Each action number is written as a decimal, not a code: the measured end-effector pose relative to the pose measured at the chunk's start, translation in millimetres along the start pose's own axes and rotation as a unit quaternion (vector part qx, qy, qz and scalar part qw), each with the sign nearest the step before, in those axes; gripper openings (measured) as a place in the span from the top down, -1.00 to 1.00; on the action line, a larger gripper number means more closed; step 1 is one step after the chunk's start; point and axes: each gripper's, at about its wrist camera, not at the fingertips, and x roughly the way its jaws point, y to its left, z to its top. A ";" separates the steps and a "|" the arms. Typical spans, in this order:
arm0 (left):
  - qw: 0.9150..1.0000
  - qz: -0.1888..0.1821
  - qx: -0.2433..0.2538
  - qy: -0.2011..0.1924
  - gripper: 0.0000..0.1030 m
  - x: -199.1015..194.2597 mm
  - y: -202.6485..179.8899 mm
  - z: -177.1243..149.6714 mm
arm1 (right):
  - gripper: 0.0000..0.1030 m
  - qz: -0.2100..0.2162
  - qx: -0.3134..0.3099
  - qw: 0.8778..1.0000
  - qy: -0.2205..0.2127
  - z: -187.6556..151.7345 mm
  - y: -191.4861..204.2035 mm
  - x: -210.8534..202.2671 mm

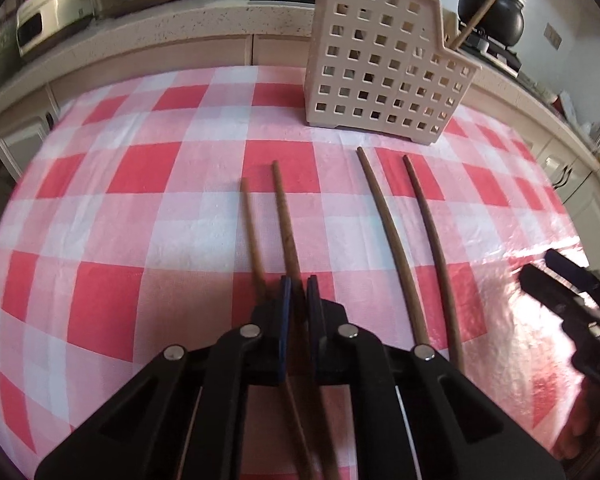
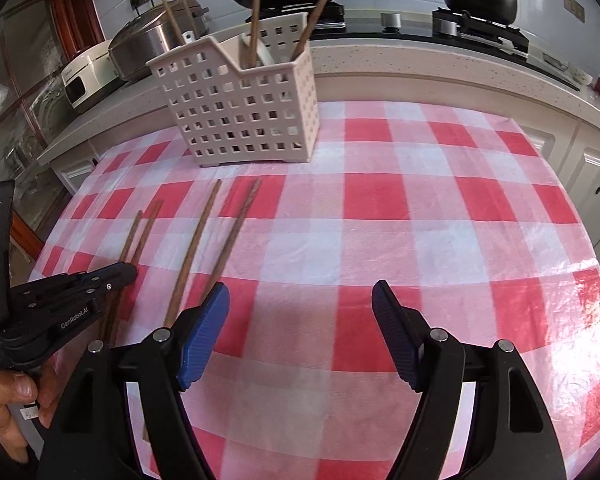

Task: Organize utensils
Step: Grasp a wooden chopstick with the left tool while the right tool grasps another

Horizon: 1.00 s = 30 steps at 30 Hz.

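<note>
- Your utensil basket (image 1: 384, 64) stands on the worktop (image 1: 140, 208), at its far side.
- Four chopsticks (image 1: 384, 216) lie side by side in front of it.
- More chopsticks (image 2: 256, 12) stand inside the basket.
- Behind it runs the kitchen counter (image 1: 204, 24).

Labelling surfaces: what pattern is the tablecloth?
Red, pink and white checked tablecloth; clearest in the right wrist view.

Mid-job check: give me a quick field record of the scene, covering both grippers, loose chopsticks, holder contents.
left hand-held gripper: closed around one chopstick, low over the cloth
right hand-held gripper: jaws wide apart, holding nothing
loose chopsticks on tablecloth: four, counting the gripped one; second, third, fourth
utensil holder: upright at the far side of the cloth
holder contents: chopsticks standing inside, at least three
</note>
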 end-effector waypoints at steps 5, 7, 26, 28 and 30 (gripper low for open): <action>1.000 -0.027 -0.013 -0.007 0.86 -5.8 6.7 0.2 | -0.26 0.003 0.002 1.000 0.016 6.1 18.5 20.9; 0.999 -0.037 -0.019 -0.012 0.87 -9.7 9.7 1.6 | -0.13 0.001 0.000 1.000 0.023 8.6 25.5 29.5; 0.996 -0.069 -0.037 -0.039 0.87 -29.9 22.1 9.2 | 0.78 -0.041 -0.063 0.997 0.019 16.5 58.5 58.0; 0.996 -0.068 -0.037 -0.040 0.87 -30.4 21.9 9.1 | 0.82 -0.031 -0.056 0.998 0.021 17.5 55.0 57.6; 0.996 -0.068 -0.036 -0.041 0.87 -31.7 21.0 8.8 | 0.84 -0.020 -0.048 0.998 0.020 17.6 50.9 54.3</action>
